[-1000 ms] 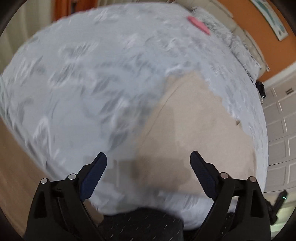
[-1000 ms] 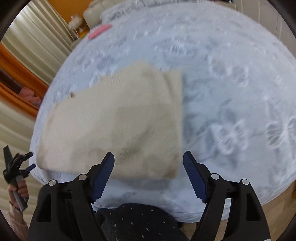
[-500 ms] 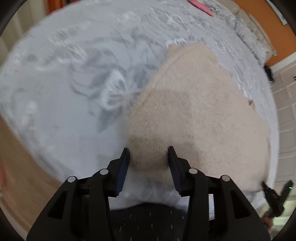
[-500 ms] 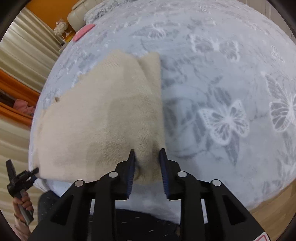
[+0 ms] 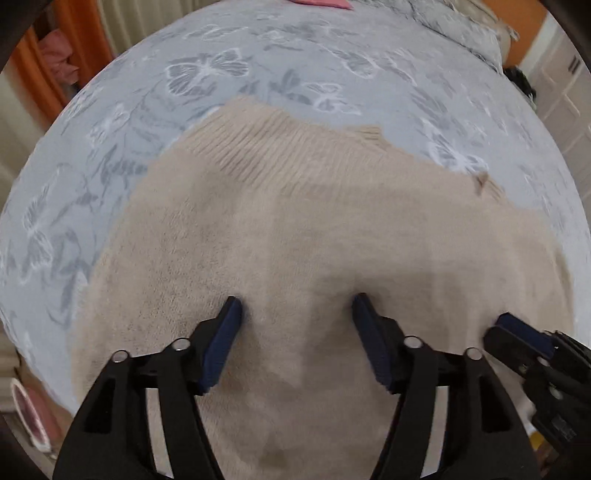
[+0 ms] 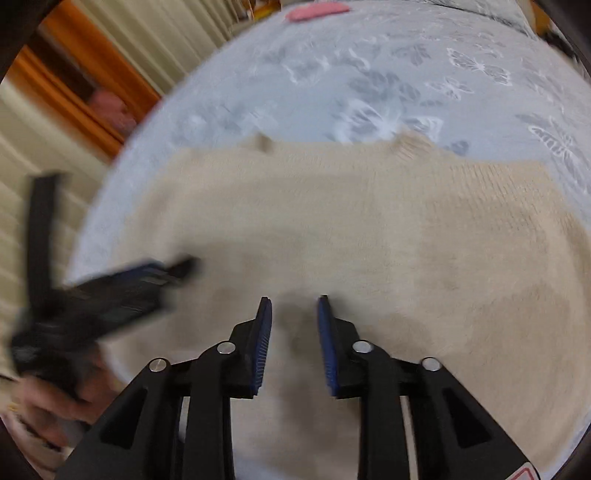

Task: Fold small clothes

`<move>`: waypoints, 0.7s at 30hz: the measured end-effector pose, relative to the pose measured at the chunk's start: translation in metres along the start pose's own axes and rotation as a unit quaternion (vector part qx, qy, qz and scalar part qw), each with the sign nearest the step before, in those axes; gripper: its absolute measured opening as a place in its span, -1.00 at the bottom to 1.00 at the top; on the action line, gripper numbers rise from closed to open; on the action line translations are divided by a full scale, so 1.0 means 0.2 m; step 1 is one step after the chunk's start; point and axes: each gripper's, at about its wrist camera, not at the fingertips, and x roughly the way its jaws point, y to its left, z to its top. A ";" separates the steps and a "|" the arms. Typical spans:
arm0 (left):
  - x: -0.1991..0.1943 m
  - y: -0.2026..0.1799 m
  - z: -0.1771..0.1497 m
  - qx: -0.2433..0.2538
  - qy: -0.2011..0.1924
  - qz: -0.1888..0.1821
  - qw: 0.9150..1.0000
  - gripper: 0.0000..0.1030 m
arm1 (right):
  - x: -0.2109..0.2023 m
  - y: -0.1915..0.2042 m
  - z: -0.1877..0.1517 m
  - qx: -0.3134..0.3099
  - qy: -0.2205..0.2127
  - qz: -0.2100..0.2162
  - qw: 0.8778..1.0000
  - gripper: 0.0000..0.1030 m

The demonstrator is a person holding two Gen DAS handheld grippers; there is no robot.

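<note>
Bed with a pale blue-grey bedspread [image 5: 303, 62] printed with white and grey butterflies fills both views; orange wall and cream pleated curtains [image 6: 122, 40] sit at the upper left of the right wrist frame. Flat pink item [image 6: 317, 12] lies at the far top edge of the bedspread, too blurred to identify.

Beige fuzzy knit sweater [image 5: 317, 236] is spread across the lower centre of both frames, flat on the bedspread. Ribbed hem band runs along its far edge; the rest is a softer, finer knit.

Left gripper [image 5: 297, 314]: black frame, blue ribbed pads, jaws wide apart, tips down against the sweater fabric with knit between them but not pinched. It appears motion-blurred at centre left of the right wrist frame [image 6: 147, 273].

Right gripper [image 6: 294, 306]: jaws narrow, a gap showing between the pads, tips pressing into the knit; cannot tell whether any fabric is pinched. Its blue pad shows at the lower right of the left wrist frame [image 5: 517, 332].
</note>
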 end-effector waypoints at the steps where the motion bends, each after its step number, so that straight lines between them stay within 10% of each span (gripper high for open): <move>1: -0.01 0.03 -0.01 -0.002 -0.001 -0.008 1.000 0.28 | -0.01 -0.11 0.00 0.008 -0.008 -0.005 1.000 -1.00; 7: -0.02 0.10 -0.02 0.014 0.003 -0.012 1.000 0.36 | -0.36 -0.88 -0.15 0.219 -0.078 -0.007 0.973 -1.00; 8: -0.03 0.09 -0.03 0.017 0.002 -0.005 1.000 0.37 | -0.41 -0.88 -0.17 0.228 -0.086 -0.011 0.970 -0.71; 12: -0.01 0.04 -0.04 0.027 -0.006 0.026 0.999 0.42 | -0.39 -0.66 -0.24 0.133 -0.062 -0.051 0.988 -0.74; 16: -0.01 0.04 -0.02 0.023 0.000 0.027 0.999 0.42 | -0.38 -0.83 -0.31 0.217 -0.073 -0.028 0.973 -1.00; 21: -0.01 0.04 -0.03 0.028 0.000 0.030 0.999 0.43 | -0.51 -0.82 -0.28 0.206 -0.097 -0.057 0.972 -0.75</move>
